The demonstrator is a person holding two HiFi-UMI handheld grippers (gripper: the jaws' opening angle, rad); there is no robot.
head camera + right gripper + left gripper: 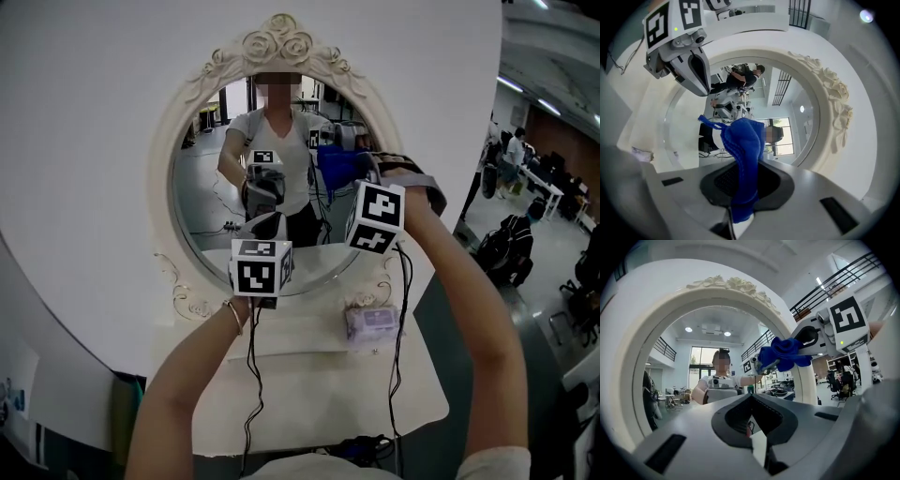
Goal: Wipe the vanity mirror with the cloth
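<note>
You've got the cloth [743, 140] pinched tight in your right gripper [740, 187], up by the right edge of the vanity mirror [211, 187]. It looks like it's on the glass or just off it, but that's hard to call from these angles. Your left gripper [751, 420] is closed with nothing in it, low in front of the mirror, so I'd guess most of the glass is left to wipe.

wipes packet [372, 323] on white table [319, 380], dark bags [511, 248] on floor
</note>
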